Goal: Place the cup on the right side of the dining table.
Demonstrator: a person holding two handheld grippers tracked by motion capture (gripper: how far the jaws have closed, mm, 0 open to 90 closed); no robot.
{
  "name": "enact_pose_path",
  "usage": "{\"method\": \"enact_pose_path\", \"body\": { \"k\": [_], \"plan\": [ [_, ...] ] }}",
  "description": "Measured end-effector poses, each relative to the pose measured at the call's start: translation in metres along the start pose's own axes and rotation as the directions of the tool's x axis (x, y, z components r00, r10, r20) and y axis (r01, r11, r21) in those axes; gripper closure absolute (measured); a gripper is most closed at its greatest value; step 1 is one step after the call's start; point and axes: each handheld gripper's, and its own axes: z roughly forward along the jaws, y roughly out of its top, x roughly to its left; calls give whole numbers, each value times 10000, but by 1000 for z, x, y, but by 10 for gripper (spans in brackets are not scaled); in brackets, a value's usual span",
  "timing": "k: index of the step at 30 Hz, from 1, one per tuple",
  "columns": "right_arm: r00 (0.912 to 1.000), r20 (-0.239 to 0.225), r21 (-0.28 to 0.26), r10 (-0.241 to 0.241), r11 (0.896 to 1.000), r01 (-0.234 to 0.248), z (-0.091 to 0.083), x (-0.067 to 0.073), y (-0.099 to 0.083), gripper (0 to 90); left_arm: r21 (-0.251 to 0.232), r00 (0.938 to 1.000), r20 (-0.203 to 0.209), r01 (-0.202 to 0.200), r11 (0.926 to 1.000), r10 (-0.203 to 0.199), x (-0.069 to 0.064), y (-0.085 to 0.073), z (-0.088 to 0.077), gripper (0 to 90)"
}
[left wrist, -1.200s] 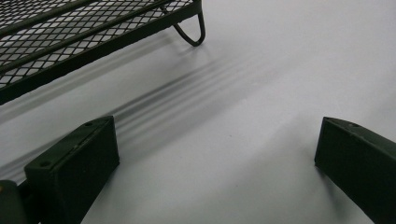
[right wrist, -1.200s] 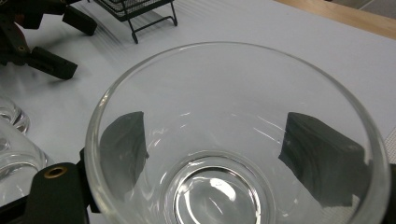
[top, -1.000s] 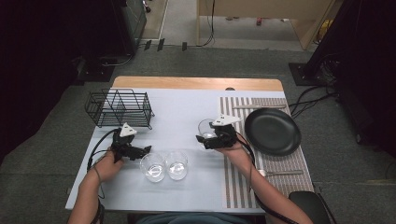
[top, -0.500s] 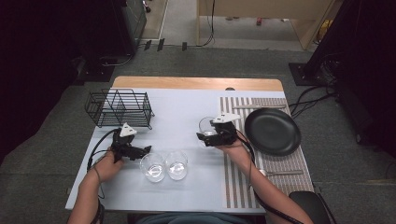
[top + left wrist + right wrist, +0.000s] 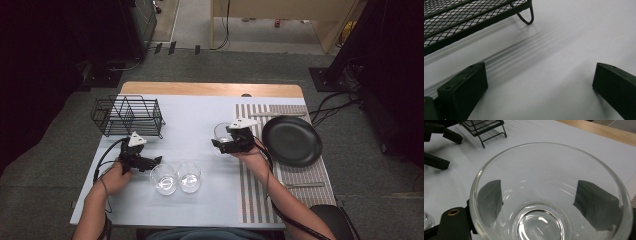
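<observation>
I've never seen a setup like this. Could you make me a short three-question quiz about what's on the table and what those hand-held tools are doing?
1. True or false: the right hand-held gripper is shut on a clear glass.
2. How many glasses stand free on the table near the left hand-held gripper?
3. Multiple choice: what lies on the striped mat? A. the wire rack B. the black plate C. a red mug

Key
1. True: its jaws sit on either side of the glass, seen through the wall.
2. Two, side by side.
3. B
</observation>
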Motion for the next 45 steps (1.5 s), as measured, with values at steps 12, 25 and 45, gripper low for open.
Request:
{"method": "enact_pose_path", "body": {
  "k": [12,25,45],
  "plan": [
    [9999,155,45,58,10000,-59,2,-7,3,197,0,10000,0,-1,10000,1,0,0,0,0],
    [9996,263,-61,96,9999,-94,1,-14,8,197,-1,10000,1,2,10000,-2,0,0,0,0],
    [9987,461,-152,237,9996,-230,1,-28,12,197,-5,10000,0,2,10000,-2,0,0,0,0]
  ]
}}
